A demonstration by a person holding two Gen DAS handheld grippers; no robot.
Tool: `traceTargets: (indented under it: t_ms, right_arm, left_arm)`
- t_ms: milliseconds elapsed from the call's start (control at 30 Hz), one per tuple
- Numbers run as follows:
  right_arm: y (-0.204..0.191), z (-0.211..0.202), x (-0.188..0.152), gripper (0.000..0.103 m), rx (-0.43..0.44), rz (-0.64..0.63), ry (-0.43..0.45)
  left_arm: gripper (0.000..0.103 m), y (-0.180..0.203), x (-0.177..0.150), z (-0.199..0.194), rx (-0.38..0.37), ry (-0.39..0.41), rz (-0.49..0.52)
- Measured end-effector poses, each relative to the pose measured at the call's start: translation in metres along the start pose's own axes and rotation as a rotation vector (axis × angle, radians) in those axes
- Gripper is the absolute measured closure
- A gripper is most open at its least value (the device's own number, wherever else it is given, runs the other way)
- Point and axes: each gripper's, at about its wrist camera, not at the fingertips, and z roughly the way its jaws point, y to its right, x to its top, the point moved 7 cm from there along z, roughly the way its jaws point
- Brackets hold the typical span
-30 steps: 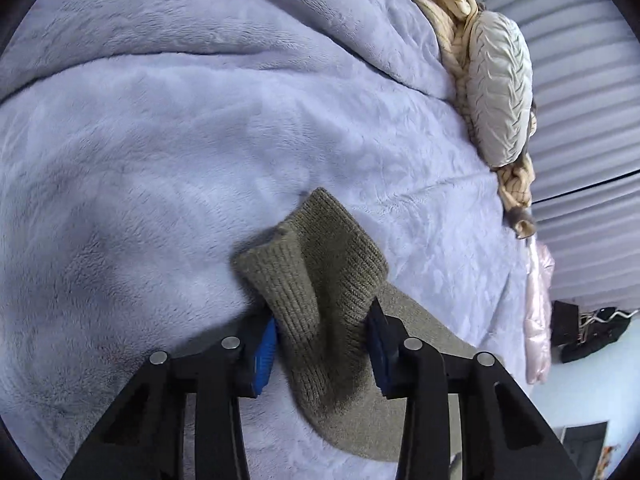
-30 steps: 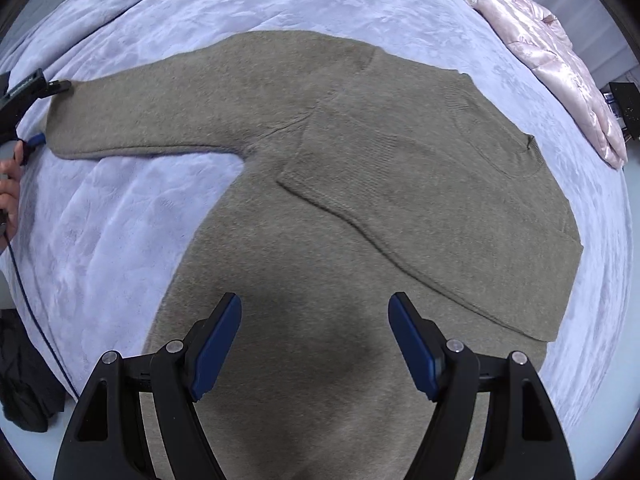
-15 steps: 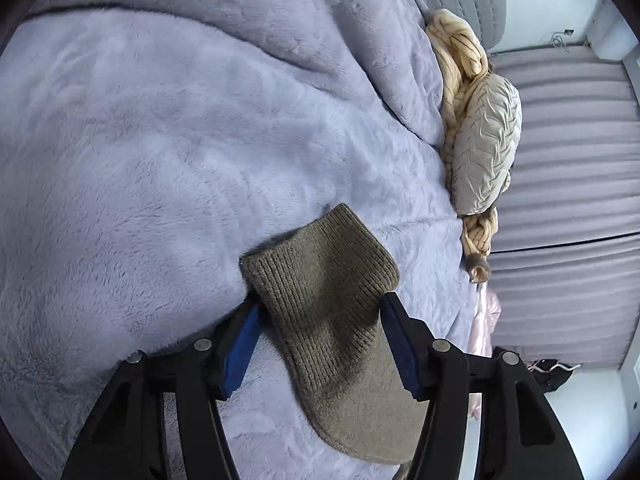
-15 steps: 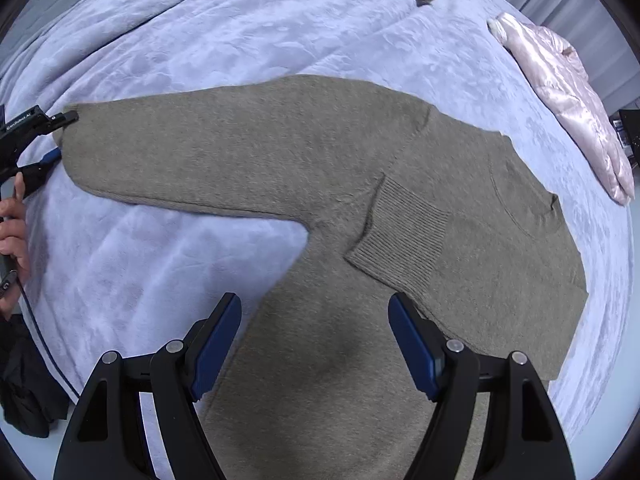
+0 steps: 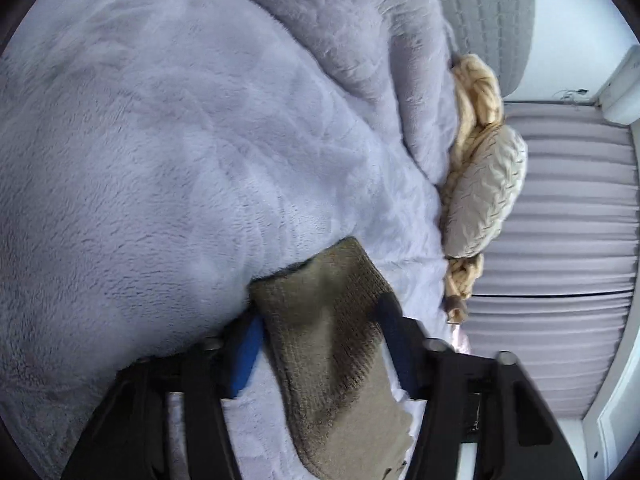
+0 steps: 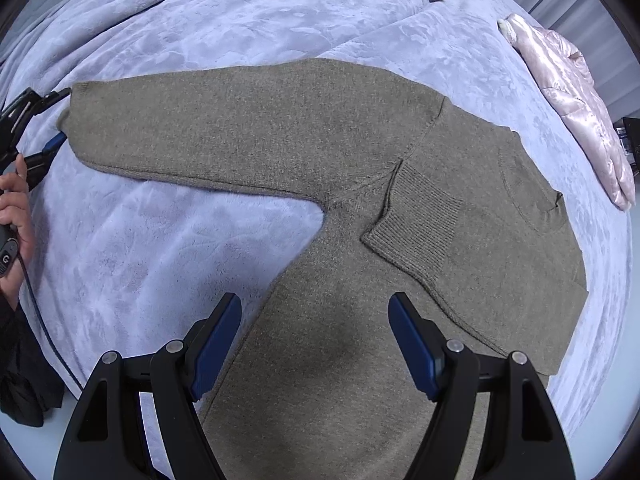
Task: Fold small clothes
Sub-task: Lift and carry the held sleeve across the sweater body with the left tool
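- Olive knit sweater [image 6: 360,152] lies flat on the lavender plush blanket [image 6: 160,264] covering the bed, body toward the near edge, under the right wrist camera.
- One sleeve is already folded in across the chest; its ribbed cuff [image 6: 420,220] lies on the body panel, near the middle.
- Other sleeve [image 6: 192,136] is stretched straight out toward the bed's left edge.
- Left gripper [image 5: 320,344]: angled down at the blanket, straddling that sleeve's ribbed end [image 5: 324,300]. Jaws are closing with the knit between them. Blue pads sit right at the fabric's two sides, but the frame is motion-blurred, so can't confirm they press on it.
- From the right wrist view the same left gripper [image 6: 44,128] shows at the sleeve tip by the left edge, with the person's hand [image 6: 16,208] wrapped round its handle and a cable running down from it.
- Right gripper [image 6: 316,340]: pointing almost straight down over the sweater's lower body, jaws spread wide, nothing between the pads, not touching the knit.
- Pink quilted jacket [image 6: 572,108] lies near the bed's right edge, well apart from the sweater.
- Cream cable-knit garment [image 5: 484,188] with a chunky yellow knit piece [image 5: 476,92] sits along the far side of the blanket, beside the grey ribbed wall panel [image 5: 560,220].
- Dark cloth [image 6: 20,392] hangs off the near-left corner.
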Motion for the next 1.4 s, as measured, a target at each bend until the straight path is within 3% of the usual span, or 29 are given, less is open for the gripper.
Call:
traceTargets:
  t_ms: [33, 100, 300, 467, 667, 767, 867, 967, 1033, 1100, 1267, 1400]
  right_arm:
    - [0.001, 0.0, -0.001, 0.024, 0.0, 0.003, -0.002]
    - [0.002, 0.001, -0.002, 0.024, 0.0, 0.006, -0.006]
    - [0.0, 0.001, -0.003, 0.024, 0.004, -0.001, -0.008]
    - [0.005, -0.003, 0.003, 0.024, 0.018, 0.029, 0.004]
    - [0.042, 0.017, 0.039, 0.024, 0.012, 0.197, 0.015]
    - [0.07, 0.043, 0.067, 0.024, -0.055, 0.325, -0.002]
    - [0.065, 0.069, 0.09, 0.024, -0.096, 0.342, -0.039]
    - [0.02, 0.083, 0.103, 0.024, -0.03, 0.24, -0.072]
    - [-0.015, 0.069, 0.108, 0.024, 0.137, 0.191, -0.034]
    - [-0.024, 0.047, 0.106, 0.024, 0.243, 0.197, 0.014]
    - [0.02, 0.009, 0.076, 0.024, 0.109, 0.177, 0.037]
    - [0.088, -0.013, 0.042, 0.024, 0.046, 0.2, 0.036]
  left_arm:
    - [0.092, -0.007, 0.001, 0.005, 0.024, -0.019, -0.032]
    - [0.092, -0.013, 0.005, 0.011, 0.02, -0.05, -0.095]
    - [0.093, 0.031, -0.003, -0.006, 0.232, -0.067, 0.165]
    - [0.093, 0.053, -0.004, -0.038, 0.339, -0.034, 0.259]
    - [0.093, 0.101, -0.026, -0.065, 0.375, -0.007, 0.459]
    - [0.093, 0.122, -0.042, -0.073, 0.378, -0.009, 0.521]
    - [0.093, 0.142, -0.055, -0.081, 0.39, -0.002, 0.579]
    - [0.093, 0.163, -0.072, -0.084, 0.399, -0.013, 0.633]
    - [0.093, 0.177, -0.088, -0.081, 0.409, -0.026, 0.672]
    - [0.093, 0.189, -0.105, -0.075, 0.428, -0.047, 0.709]
    - [0.093, 0.223, -0.16, -0.058, 0.427, -0.119, 0.744]
    - [0.093, 0.249, -0.206, -0.041, 0.454, -0.17, 0.775]
